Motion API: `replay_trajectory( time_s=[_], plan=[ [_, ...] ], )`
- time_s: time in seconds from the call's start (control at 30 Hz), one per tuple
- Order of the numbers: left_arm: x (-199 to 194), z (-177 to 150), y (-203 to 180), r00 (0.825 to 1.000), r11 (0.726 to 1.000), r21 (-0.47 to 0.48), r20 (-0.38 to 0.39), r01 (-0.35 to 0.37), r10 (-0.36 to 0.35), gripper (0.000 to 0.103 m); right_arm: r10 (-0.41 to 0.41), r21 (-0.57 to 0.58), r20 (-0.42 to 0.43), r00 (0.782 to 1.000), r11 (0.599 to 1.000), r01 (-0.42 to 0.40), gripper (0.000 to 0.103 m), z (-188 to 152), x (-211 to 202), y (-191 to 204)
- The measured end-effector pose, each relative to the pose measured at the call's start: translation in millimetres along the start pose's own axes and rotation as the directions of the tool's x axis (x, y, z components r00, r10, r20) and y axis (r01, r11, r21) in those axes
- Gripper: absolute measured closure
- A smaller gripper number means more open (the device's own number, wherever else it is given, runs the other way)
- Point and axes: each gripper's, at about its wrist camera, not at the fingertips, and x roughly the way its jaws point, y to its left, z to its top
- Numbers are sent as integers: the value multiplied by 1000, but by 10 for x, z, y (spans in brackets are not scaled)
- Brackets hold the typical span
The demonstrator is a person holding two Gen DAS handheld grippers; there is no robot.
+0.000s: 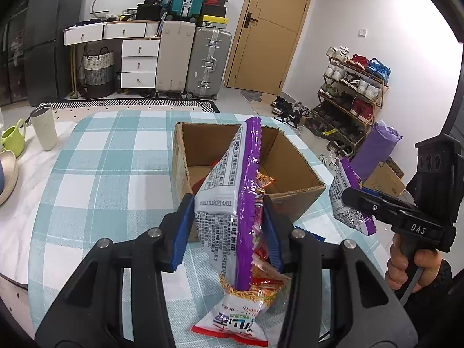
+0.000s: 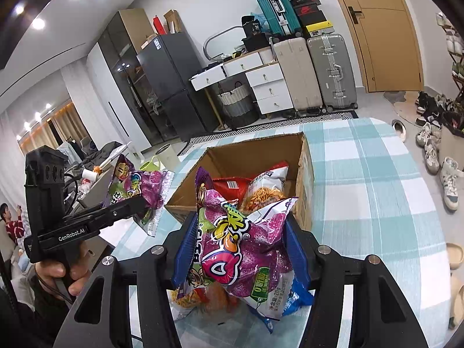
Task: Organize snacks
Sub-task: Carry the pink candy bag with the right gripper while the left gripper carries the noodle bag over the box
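Now my left tongs (image 1: pixel 229 226) and right tongs (image 2: pixel 240 246) each pinch a purple snack bag (image 1: pixel 232 179), the cardboard box (image 2: pixel 261 150) lying open just ahead of both.

Place: a lived-in home, an entry and living area in one room.
Door: a tan wooden door (image 1: pixel 269 29) with a dark handle, a small mat before it.
Shoes: an open shoe rack (image 1: pixel 352 92) packed with sneakers, more pairs loose on the floor.
Storage: white drawers (image 1: pixel 139 58), upright suitcases (image 1: pixel 208 61), a woven basket (image 1: pixel 98 69), stacked shoeboxes.
Appliance: a dark fridge (image 2: pixel 171 84).
Bench: a checked cloth (image 1: pixel 110 156), mugs at its edge.
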Motion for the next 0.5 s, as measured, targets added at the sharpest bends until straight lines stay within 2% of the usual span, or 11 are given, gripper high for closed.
replay_trajectory(
  time_s=[0.5],
  plan=[
    [322,329,-24,1000,1000,13,6,0,0,61,-8,-25,21,1000,1000,9,45,285,140,70]
  ],
)
